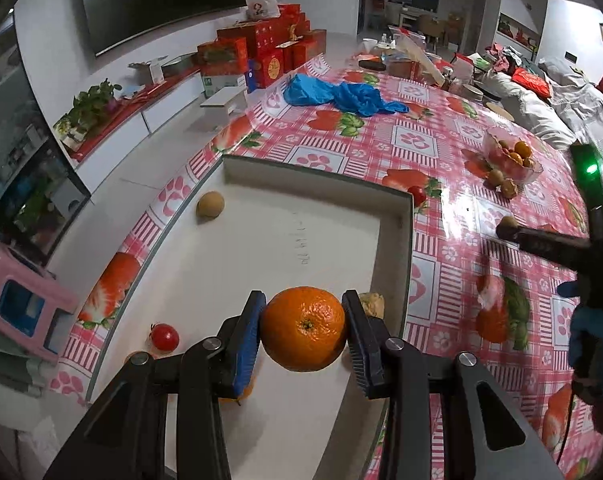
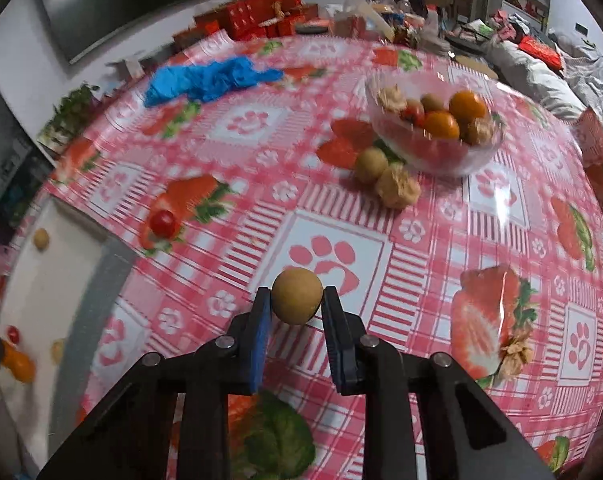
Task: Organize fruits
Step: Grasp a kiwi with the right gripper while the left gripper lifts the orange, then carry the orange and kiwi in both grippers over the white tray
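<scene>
My left gripper (image 1: 304,322) is shut on an orange (image 1: 303,328) and holds it over the white tray (image 1: 321,184). In the tray lie a tan round fruit (image 1: 210,206), a cherry tomato (image 1: 165,336), a pale lumpy fruit (image 1: 372,305) behind the right finger, and an orange fruit partly hidden under the left finger. My right gripper (image 2: 296,304) is shut on a tan round fruit (image 2: 297,296) above the tablecloth; it also shows in the left wrist view (image 1: 507,227). A clear bowl (image 2: 437,156) holds oranges, tomatoes and tan fruits.
A tan fruit (image 2: 371,164) and a lumpy fruit (image 2: 397,186) lie beside the bowl. A cherry tomato (image 2: 163,222) lies on the cloth near the tray's corner. A blue plastic bag (image 1: 341,96) lies at the far side. Boxes and clutter stand at the table's far end.
</scene>
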{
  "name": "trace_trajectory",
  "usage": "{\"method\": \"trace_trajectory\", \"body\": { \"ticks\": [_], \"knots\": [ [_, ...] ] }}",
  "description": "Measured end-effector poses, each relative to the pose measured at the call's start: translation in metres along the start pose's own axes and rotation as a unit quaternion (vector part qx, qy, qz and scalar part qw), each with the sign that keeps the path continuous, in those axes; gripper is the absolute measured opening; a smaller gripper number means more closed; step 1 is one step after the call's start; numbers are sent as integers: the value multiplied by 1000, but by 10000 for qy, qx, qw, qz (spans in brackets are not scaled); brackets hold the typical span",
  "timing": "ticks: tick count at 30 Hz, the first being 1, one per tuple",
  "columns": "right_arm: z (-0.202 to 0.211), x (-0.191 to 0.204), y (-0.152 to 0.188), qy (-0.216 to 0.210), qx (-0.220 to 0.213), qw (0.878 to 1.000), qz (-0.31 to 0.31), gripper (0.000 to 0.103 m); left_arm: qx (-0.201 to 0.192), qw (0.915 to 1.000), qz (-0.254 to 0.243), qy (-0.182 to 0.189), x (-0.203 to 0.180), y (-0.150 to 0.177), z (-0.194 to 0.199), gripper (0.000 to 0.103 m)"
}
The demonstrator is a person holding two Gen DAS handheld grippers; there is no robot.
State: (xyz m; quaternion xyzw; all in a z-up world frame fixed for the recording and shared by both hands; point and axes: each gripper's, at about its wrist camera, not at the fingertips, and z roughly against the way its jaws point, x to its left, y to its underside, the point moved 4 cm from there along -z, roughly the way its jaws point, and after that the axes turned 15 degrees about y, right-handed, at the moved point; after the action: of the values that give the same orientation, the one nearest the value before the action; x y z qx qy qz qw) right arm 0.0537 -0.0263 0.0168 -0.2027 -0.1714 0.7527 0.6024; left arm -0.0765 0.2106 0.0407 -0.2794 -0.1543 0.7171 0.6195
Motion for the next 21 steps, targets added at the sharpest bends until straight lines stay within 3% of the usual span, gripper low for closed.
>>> {"method": "trace_trajectory", "body": {
  "ticks": [7,15,21],
  "knots": [
    [67,26,-26,-457,-473,9971,377,28,-97,10000,-2,13,1,1,10,41],
    [146,75,-42,-882,-1107,9853,957,28,-229,9997,-6,-37,7,-1,24,41],
    [155,110,-28,-1227,-991,9808,1151,28,-265,9996,104,-56,18,3,28,41]
  ]
}}
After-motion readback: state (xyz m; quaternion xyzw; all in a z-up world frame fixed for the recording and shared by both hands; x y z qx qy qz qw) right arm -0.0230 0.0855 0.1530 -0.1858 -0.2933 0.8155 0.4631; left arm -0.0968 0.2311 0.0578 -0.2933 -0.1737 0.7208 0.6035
